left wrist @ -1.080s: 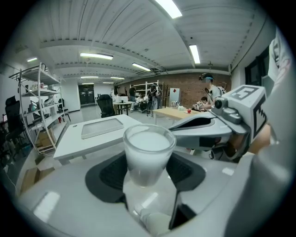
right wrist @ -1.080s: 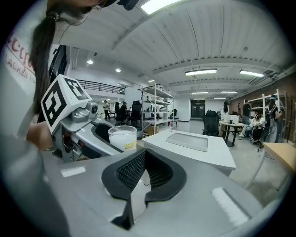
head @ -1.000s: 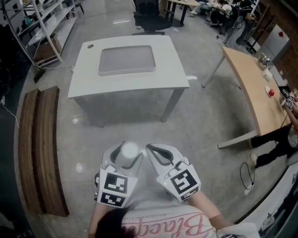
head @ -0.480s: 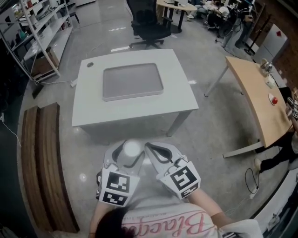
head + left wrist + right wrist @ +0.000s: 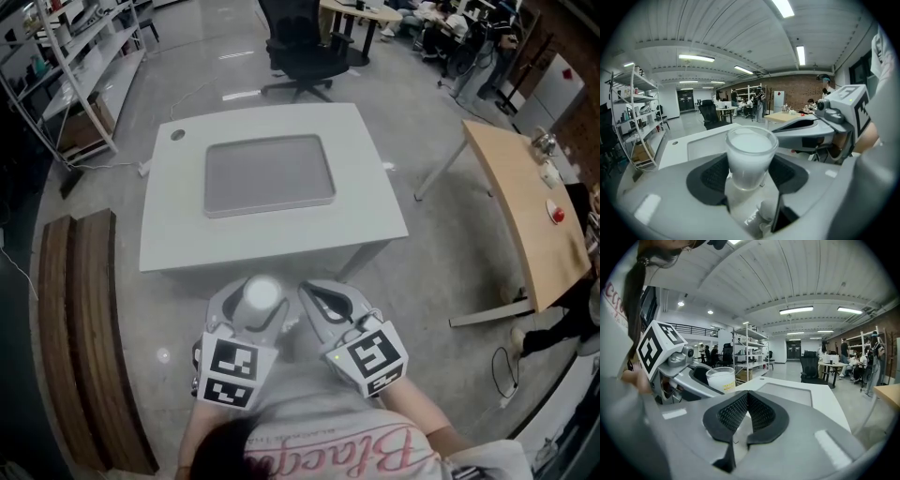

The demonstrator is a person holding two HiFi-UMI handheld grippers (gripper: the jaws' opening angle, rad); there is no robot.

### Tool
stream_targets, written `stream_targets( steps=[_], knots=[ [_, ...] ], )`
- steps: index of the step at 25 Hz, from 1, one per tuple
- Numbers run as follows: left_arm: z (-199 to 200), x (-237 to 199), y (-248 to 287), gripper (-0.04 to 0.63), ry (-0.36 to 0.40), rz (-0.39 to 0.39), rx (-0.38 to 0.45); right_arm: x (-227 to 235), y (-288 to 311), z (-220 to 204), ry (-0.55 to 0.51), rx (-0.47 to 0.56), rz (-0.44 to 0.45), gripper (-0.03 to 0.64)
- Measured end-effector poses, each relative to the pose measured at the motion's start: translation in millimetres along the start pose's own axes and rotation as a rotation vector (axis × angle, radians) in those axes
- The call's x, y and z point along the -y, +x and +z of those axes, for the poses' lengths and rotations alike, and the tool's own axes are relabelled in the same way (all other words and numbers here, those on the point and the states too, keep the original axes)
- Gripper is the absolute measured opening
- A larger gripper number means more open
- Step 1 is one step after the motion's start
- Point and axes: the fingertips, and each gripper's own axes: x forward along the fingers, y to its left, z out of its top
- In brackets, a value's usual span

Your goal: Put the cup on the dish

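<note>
Two hand-held grippers show at 6 o'clock in the head view, side by side and close to the person's body; the left hand-held gripper (image 5: 251, 317) is clamped on the cup (image 5: 751, 157), its dark ridged pads pressing the lower half of the wall from both sides, with the rim standing upright and clear above them; the right hand-held gripper (image 5: 747, 394), at 3 o'clock of the left one, has its jaws brought together at the tips with nothing between them. So the cup is in the air over the floor, short of the near edge of the white bench (image 5: 375, 202); the dish (image 5: 269, 175), a shallow grey rectangular one, lies flat in the middle of that bench, at 12 o'clock from the cup and well apart from it; nothing sits on it yet. I judge the cup to be light and thin-walled, probably plastic, with a smooth, frosted, tapering side; such a wall can slide upward out of a pinch or buckle if squeezed hard, so a moderate hold low on the body, as now, suits it best; whether anything is inside I cannot tell, so keeping it upright looks prudent; its narrow base should stand steadily once it is lowered flat onto the dish.
</note>
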Motion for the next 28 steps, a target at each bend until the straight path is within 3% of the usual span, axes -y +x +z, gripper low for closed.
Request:
stream_targets(
  steps=[12, 20, 25, 28],
  knots=[
    [20.6, -67.3, 63.1, 0.259, -0.053, 0.069, 0.032, 50.3, 57.2, 6.5, 0.0, 0.015, 0.029, 0.002],
    [34.4, -111.1, 124.0, 0.259, -0.099, 0.096, 0.026, 104.9, 101.0, 9.6, 0.014, -0.038, 0.014, 0.002],
    [38.5, -144.1, 165.2, 0.259, -0.154, 0.13, 0.059, 133.2, 133.3, 11.7, 0.038, -0.064, 0.043, 0.002],
    [40.0, -159.4, 189.8, 0.259, -0.151, 0.146, 0.071, 146.6, 153.0, 8.6, 0.059, -0.089, 0.064, 0.002]
  ],
)
